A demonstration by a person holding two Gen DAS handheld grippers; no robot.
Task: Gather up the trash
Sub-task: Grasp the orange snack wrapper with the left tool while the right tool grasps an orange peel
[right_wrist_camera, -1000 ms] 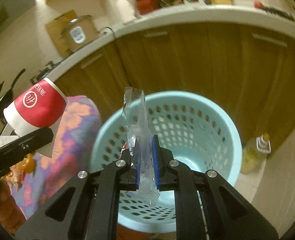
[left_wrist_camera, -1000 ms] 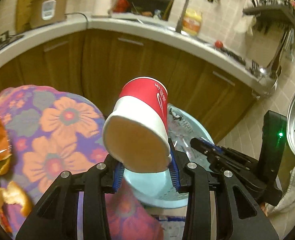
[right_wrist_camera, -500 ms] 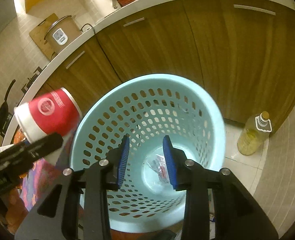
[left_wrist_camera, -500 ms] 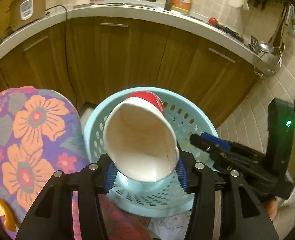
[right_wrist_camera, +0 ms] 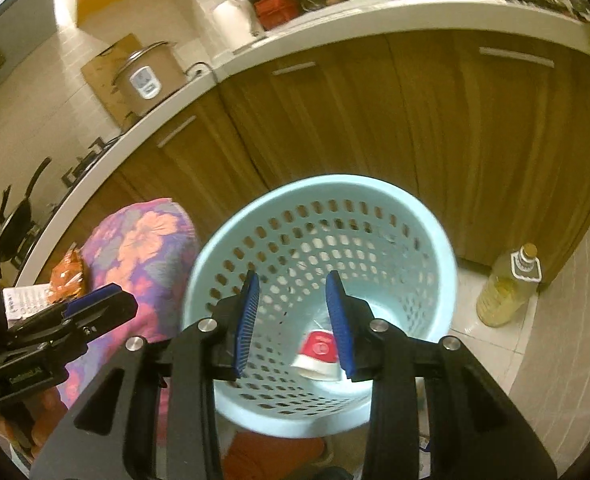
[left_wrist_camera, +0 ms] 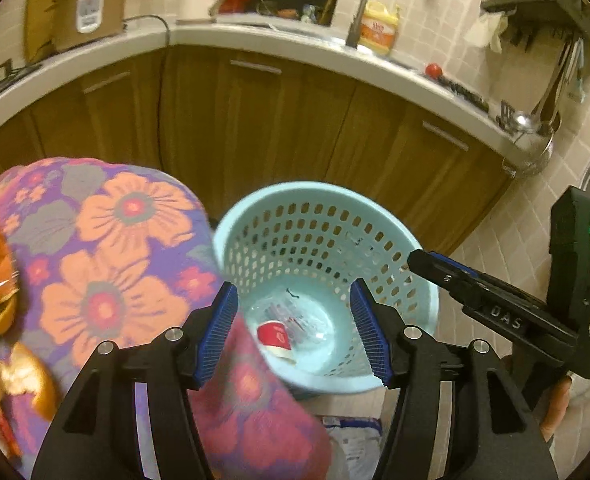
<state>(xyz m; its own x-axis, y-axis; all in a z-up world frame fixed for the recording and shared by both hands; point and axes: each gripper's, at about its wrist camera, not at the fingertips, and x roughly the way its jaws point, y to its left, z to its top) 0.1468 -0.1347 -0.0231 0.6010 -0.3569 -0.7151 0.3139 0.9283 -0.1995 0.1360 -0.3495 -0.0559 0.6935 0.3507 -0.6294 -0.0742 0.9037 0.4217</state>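
Warm dim indoor light, heavy fisheye bending at dark edges, slight motion blur, soft near foreground

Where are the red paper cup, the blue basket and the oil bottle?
Red paper cup (right_wrist_camera: 321, 349): right wrist view, on its red side.
Blue basket (left_wrist_camera: 327, 194): left wrist view, on its far rim.
Oil bottle (right_wrist_camera: 505, 292): right wrist view, on its yellow body.
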